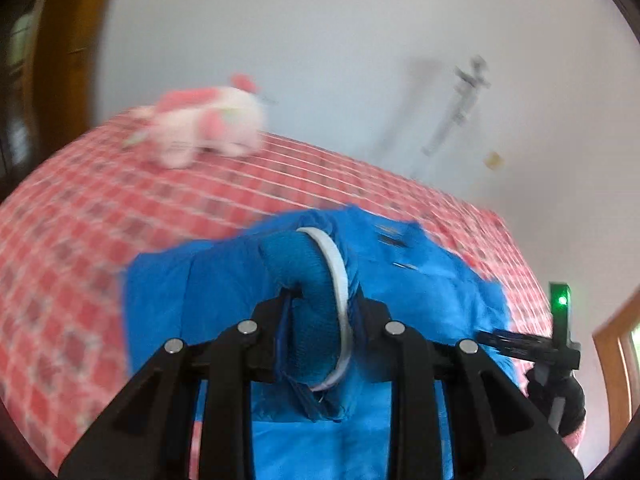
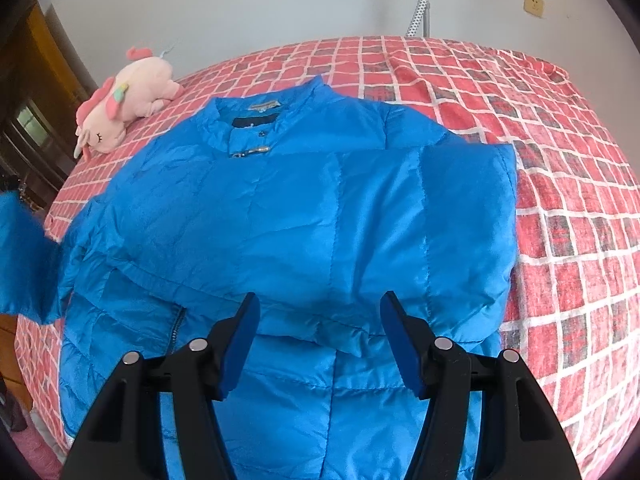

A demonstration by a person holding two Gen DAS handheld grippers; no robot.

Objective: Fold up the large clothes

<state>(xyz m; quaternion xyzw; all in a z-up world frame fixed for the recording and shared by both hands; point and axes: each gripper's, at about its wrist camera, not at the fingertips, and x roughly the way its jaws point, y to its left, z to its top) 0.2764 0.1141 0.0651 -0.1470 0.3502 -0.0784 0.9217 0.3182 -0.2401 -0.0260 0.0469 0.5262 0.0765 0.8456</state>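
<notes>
A blue padded jacket (image 2: pixel 280 220) lies front-up on the bed, collar toward the wall. One sleeve (image 2: pixel 460 220) is folded across its chest. My right gripper (image 2: pixel 320 340) hovers open just above the lower edge of that folded sleeve, nothing between its blue pads. My left gripper (image 1: pixel 324 300) is shut on the other sleeve's knitted cuff (image 1: pixel 308 280), which has a white rim and bulges up between the fingers. That sleeve (image 2: pixel 24 248) hangs lifted off the bed at the left edge of the right wrist view. The left wrist view is motion-blurred.
The bed's red checked sheet (image 2: pixel 560 160) surrounds the jacket. A pink plush unicorn (image 2: pixel 120 108) lies near the jacket's far left shoulder. Dark wooden furniture (image 2: pixel 36 80) stands left of the bed; a white wall with a socket (image 2: pixel 534 4) is behind.
</notes>
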